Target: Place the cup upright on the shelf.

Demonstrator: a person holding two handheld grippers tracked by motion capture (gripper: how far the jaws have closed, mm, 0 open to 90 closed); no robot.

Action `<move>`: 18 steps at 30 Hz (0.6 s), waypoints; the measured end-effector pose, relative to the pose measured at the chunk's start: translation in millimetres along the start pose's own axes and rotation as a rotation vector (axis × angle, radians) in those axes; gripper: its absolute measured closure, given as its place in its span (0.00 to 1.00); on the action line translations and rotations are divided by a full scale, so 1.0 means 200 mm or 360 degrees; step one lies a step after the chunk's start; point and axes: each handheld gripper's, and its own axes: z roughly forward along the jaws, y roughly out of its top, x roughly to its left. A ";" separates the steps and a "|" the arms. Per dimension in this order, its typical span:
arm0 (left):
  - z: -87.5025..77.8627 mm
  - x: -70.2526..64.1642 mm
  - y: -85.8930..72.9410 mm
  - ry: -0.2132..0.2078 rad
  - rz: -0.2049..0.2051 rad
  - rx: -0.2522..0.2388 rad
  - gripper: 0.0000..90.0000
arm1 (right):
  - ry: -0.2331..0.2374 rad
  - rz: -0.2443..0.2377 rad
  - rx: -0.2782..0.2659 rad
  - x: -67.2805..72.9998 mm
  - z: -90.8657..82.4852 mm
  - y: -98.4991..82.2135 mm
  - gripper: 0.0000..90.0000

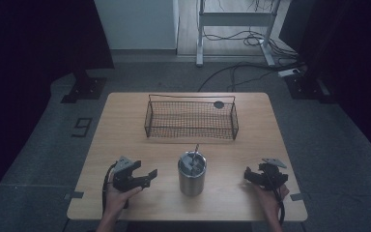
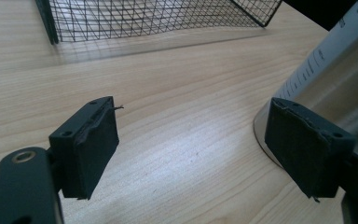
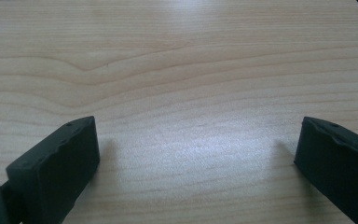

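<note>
A steel cup [image 1: 192,176] holding a utensil [image 1: 194,153] stood mid-desk [image 1: 125,125], wire basket [image 1: 192,120] at twelve o'clock, left gripper [image 1: 146,175] and right gripper [image 1: 251,175] jaws wide, empty.

Your table [image 1: 125,125] is pale wood with a plain grain, smooth, and it takes a soft sheen where the light falls between the jaws in both gripper views. At its far side the basket [image 1: 191,118] is thin dark wire mesh, matt. In front of the basket, the cup [image 1: 192,174] is brushed metal with a dull satin shine; in the left gripper view its wall [image 2: 340,60] carries fine printed marks. The pads [image 2: 91,149] on your left gripper [image 1: 145,177] look like matt black rubber, rough and frayed at the edges. Your right gripper [image 1: 251,175] has the same matt black pads [image 3: 56,163].
</note>
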 end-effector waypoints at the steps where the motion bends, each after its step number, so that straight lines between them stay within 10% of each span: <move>1: 0.00 0.00 0.00 0.0000 0.0003 0.0006 0.19 | 0.0002 -0.0004 0.0000 0.00 0.00 0.00 0.00; 18: 0.01 0.00 -0.02 0.0061 -0.0013 -0.0015 0.17 | 0.0001 -0.0007 0.0000 -0.01 0.00 0.00 0.00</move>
